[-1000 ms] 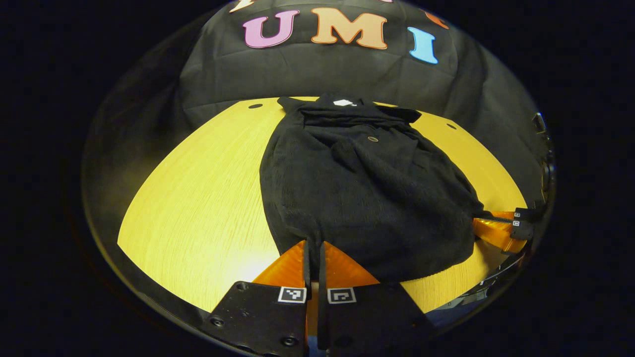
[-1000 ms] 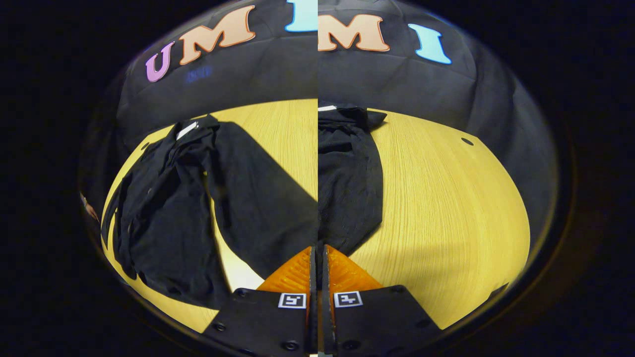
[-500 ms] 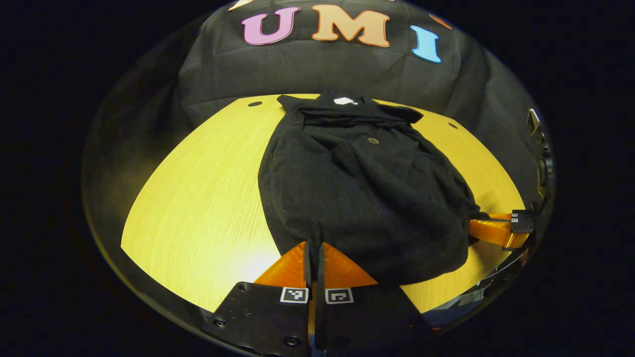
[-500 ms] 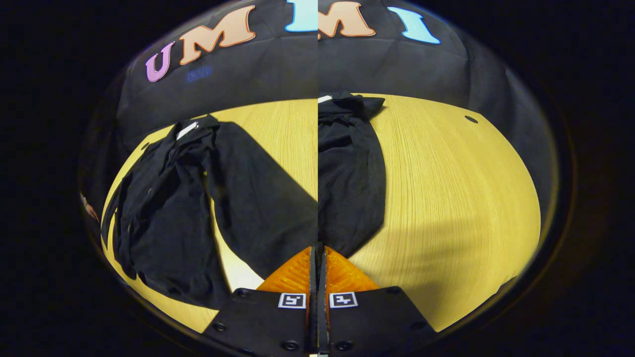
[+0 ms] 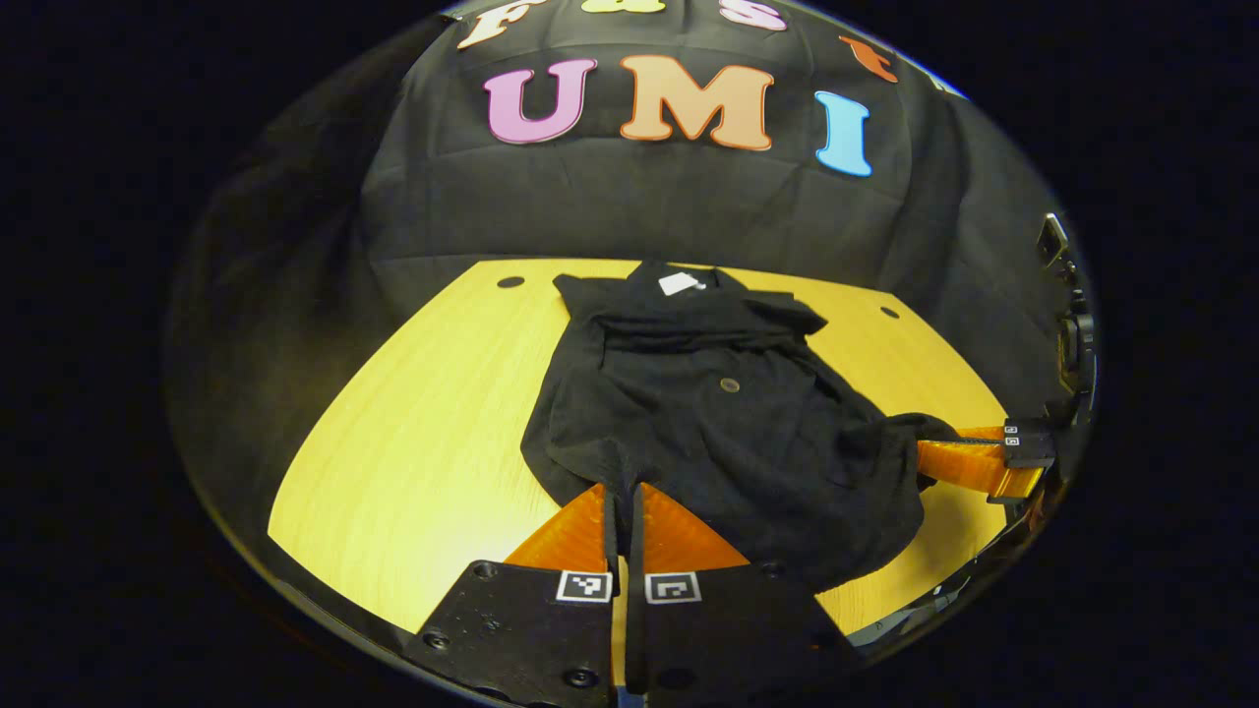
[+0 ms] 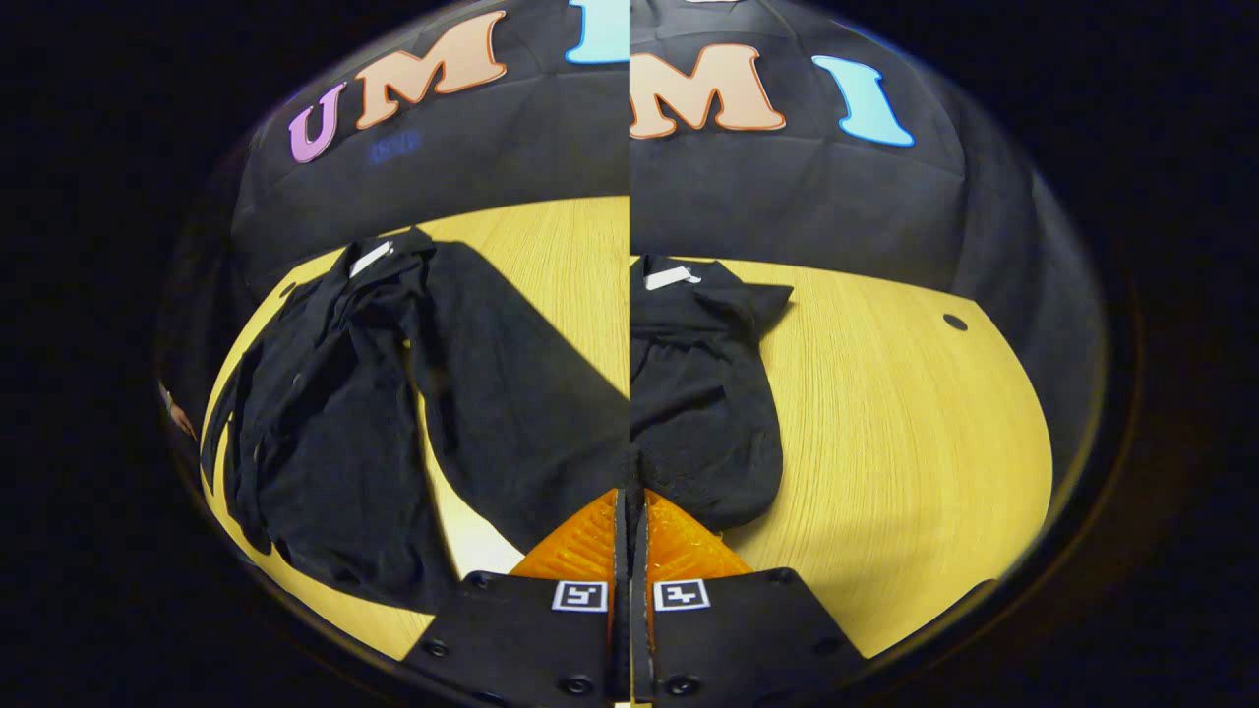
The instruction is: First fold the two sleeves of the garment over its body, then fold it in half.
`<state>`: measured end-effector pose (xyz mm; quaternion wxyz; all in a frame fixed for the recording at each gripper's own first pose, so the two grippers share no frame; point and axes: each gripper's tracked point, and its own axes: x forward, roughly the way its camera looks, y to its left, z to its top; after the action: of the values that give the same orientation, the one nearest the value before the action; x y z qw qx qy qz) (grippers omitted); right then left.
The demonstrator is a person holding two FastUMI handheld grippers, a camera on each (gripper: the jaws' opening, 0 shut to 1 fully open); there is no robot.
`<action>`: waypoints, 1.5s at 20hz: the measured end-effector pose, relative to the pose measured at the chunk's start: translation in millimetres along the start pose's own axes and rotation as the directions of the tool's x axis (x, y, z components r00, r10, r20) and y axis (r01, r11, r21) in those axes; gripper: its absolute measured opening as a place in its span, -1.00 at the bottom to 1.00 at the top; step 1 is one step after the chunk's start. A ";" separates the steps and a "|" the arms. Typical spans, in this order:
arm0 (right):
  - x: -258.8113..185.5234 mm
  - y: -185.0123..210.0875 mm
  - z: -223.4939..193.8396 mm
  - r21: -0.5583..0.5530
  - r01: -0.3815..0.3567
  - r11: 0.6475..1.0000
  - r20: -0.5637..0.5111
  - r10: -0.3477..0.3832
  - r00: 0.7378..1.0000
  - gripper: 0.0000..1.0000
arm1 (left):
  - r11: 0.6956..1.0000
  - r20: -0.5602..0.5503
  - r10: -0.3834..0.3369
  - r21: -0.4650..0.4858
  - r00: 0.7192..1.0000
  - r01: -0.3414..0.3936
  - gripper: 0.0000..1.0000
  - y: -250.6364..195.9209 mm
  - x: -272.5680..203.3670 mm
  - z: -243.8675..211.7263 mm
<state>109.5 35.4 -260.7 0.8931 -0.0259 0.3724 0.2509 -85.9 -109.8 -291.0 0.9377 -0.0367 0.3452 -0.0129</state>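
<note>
Both hand-held grippers (image 5: 622,492) (image 6: 629,497) clench the black garment (image 5: 728,423) on the yellow table (image 5: 423,462).

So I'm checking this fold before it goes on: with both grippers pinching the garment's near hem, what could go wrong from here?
1. The left gripper and right gripper each pinch only a thin bit of hem; the garment could slip out mid-fold.
2. The sleeves lie loosely bunched on the body, so lifting the hem may drag them askew.
3. The grippers sit unevenly, so the fold might land crooked on the table.
</note>
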 end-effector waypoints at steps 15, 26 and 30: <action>9.5 -18.9 122.6 0.061 0.181 0.982 0.155 -0.189 0.970 -0.94 | 0.983 0.094 -0.178 0.065 0.980 0.172 -1.00 4.8 49.8 123.3; 62.1 -50.4 209.6 0.014 0.225 0.974 0.218 -0.223 0.950 -0.95 | 0.980 0.149 -0.170 0.126 0.974 0.152 -1.00 25.1 115.8 197.0; 92.6 -66.9 247.9 0.018 0.234 0.972 0.240 -0.231 0.943 -0.95 | 0.986 0.167 -0.138 0.113 0.976 0.120 -1.00 35.4 156.4 226.2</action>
<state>357.8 74.5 -154.1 0.9548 -0.0438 0.2545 0.1471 179.9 -68.7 -223.1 0.9621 -0.0120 0.2577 -0.0882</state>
